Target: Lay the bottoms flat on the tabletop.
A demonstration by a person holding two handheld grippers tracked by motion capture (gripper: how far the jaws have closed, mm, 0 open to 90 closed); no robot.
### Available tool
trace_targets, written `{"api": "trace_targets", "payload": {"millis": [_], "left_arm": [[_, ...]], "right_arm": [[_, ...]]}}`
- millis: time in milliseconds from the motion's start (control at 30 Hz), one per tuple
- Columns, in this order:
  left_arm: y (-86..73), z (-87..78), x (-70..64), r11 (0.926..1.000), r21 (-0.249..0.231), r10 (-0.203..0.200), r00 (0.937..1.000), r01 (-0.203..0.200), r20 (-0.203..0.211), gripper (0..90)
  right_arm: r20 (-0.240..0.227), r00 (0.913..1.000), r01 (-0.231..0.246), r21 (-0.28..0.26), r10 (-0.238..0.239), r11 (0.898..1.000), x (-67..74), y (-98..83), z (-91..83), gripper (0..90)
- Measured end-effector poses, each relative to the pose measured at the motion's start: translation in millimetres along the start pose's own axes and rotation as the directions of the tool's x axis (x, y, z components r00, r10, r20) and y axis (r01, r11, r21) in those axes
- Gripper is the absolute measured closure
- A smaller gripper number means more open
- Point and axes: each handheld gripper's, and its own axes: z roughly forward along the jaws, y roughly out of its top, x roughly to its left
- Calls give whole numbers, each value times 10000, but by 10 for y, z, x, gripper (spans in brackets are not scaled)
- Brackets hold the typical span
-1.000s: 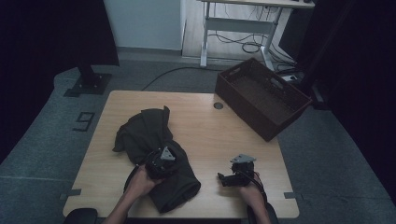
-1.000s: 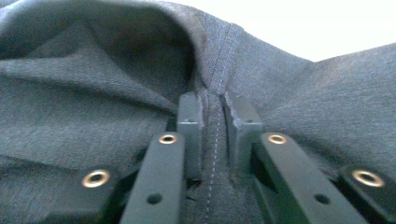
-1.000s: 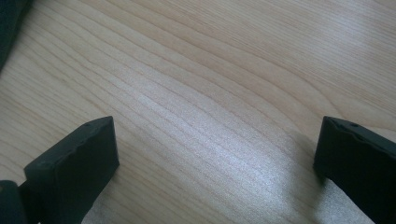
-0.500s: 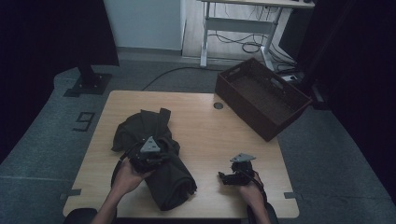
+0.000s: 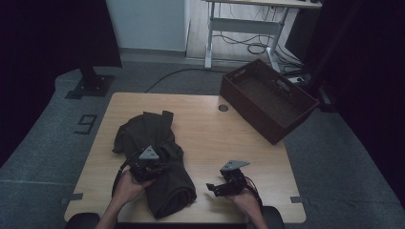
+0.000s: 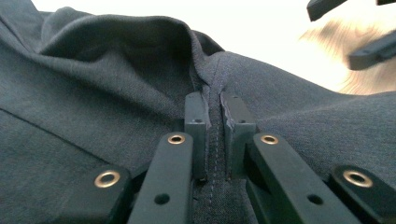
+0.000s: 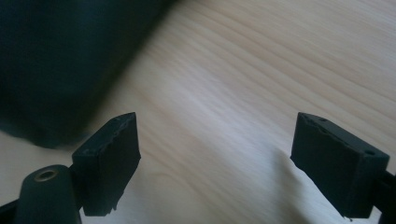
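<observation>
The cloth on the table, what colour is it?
The cloth looks dark olive from the high view; the left gripper view shows it best, as dark grey-blue.

brown basket (image 5: 267,102): table's far right corner | desk (image 5: 248,24): beyond, cables underneath

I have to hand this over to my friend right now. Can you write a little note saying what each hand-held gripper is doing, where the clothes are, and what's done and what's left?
Left hand-held gripper: shut on a seam of the dark garment.
Right hand-held gripper: open, nothing between its jaws, over bare table just right of the garment.
Things: the garment lies bunched on the table's left half, part of it rolled or folded near the front edge. The brown basket sits at the far right corner; I see nothing in it.
Done: the left grip is made.
Left: probably a second grip with the right, then finish folding; possibly into the basket.
</observation>
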Motion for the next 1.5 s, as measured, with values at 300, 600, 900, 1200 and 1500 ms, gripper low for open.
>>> {"api": "trace_targets", "payload": {"millis": [300, 600, 900, 1200, 1500], "left_arm": [[84, -180, 115, 9969, -579, 520, 9986, -524, -83, 576], [109, -448, 746, 9948, -917, -653, 9706, 450, -2317, 446], [-155, -74, 953, 9947, 263, -879, 9570, 990, -2766, 447], [-285, -1, 789, 9943, 346, -888, 9643, 1005, -2493, 453], [-300, 45, 529, 9957, 460, -676, 9720, 799, -2252, 452]], "right_arm": [[-1096, 9938, 134, -381, -175, 9992, 282, 122, 29, 137], [-1828, 9823, 327, -445, -404, 9985, 441, 166, 38, 136], [-1652, 9816, 1027, 341, -957, 9941, 501, 169, 195, 482], [-922, 9937, 694, 623, -635, 9956, 233, 201, 167, 700], [181, 9997, -152, 498, 143, 9986, -259, 279, 148, 672]]}}
